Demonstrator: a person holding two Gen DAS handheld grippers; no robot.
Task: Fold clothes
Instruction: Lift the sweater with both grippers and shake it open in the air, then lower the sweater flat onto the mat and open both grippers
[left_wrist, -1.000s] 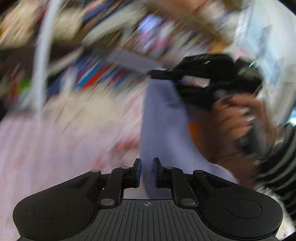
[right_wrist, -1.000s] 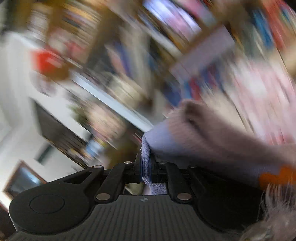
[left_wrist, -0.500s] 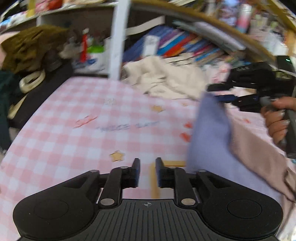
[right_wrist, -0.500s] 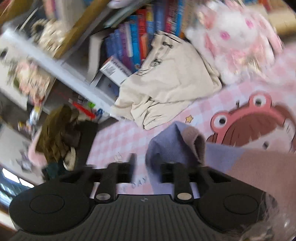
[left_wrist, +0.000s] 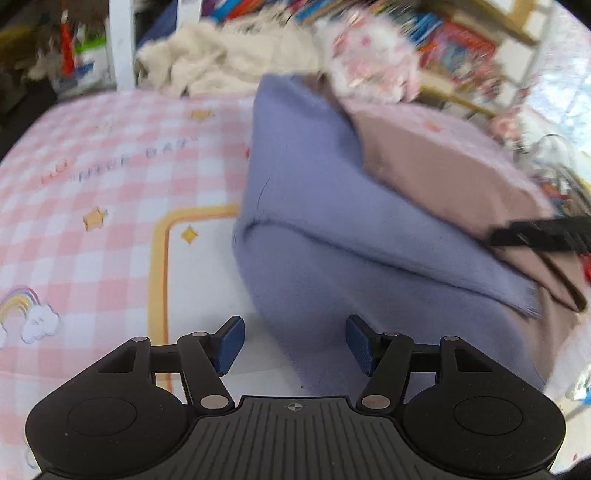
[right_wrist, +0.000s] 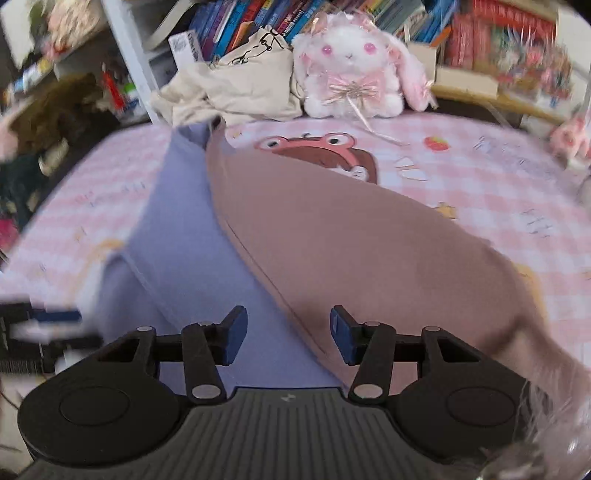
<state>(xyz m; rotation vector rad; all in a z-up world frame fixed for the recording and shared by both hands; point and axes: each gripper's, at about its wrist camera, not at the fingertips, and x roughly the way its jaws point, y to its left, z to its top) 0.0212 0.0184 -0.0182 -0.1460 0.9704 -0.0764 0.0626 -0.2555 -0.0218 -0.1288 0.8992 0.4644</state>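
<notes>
A lavender and dusty-pink garment (left_wrist: 325, 206) lies folded on the pink checked mat (left_wrist: 92, 177). In the right wrist view the lavender part (right_wrist: 177, 236) is on the left and the pink part (right_wrist: 351, 251) on the right. My left gripper (left_wrist: 294, 343) is open and empty, just above the garment's near lavender edge. My right gripper (right_wrist: 284, 334) is open and empty, hovering over the seam between the two colours. The right gripper's fingers (left_wrist: 535, 236) show blurred at the right of the left wrist view.
A cream cloth heap (right_wrist: 236, 88) and a white plush bunny (right_wrist: 351, 70) sit at the mat's far edge against a bookshelf (right_wrist: 258, 22). A dark pile (right_wrist: 44, 122) lies far left. The mat has cartoon prints (right_wrist: 325, 155).
Both grippers were shut on the raised garment a second ago. They lowered it onto the mat, let go and opened wide. Both now look down at the laid garment.
</notes>
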